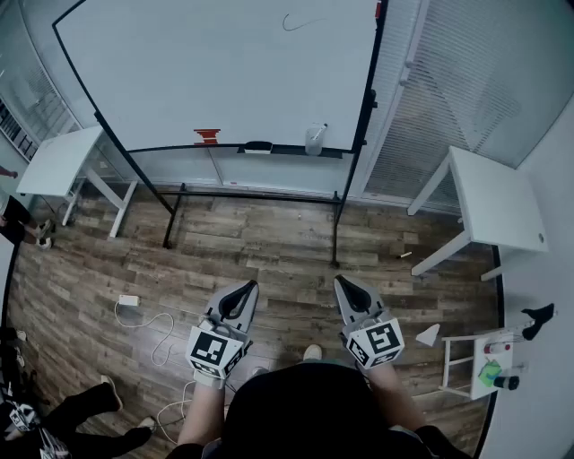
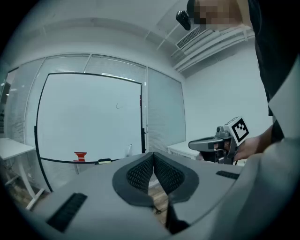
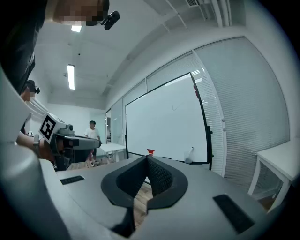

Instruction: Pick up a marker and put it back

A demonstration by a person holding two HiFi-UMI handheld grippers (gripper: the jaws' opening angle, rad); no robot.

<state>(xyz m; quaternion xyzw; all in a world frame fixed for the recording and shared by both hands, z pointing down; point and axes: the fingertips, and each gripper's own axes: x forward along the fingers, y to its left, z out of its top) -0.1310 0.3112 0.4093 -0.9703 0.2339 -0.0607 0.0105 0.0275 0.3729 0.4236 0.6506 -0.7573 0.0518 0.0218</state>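
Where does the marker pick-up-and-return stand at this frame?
Done: no step shows as done. In hand: nothing. The left claw and right claw are both shut and empty, held over the floor well short of the whiteboard. Left: walking up to its tray, where a red item sits, gripping a marker and returning it. No marker can be told apart from here.

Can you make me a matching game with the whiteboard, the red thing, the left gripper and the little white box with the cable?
Things:
1. whiteboard
2. red thing
3. left gripper
4. white box with cable

Matches:
A. lying on the wooden floor
B. fingers shut, nothing between them
C. sitting on the tray under the board
D. has a small scribble near its top

Pairs: 1-D, 2-C, 3-B, 4-A.
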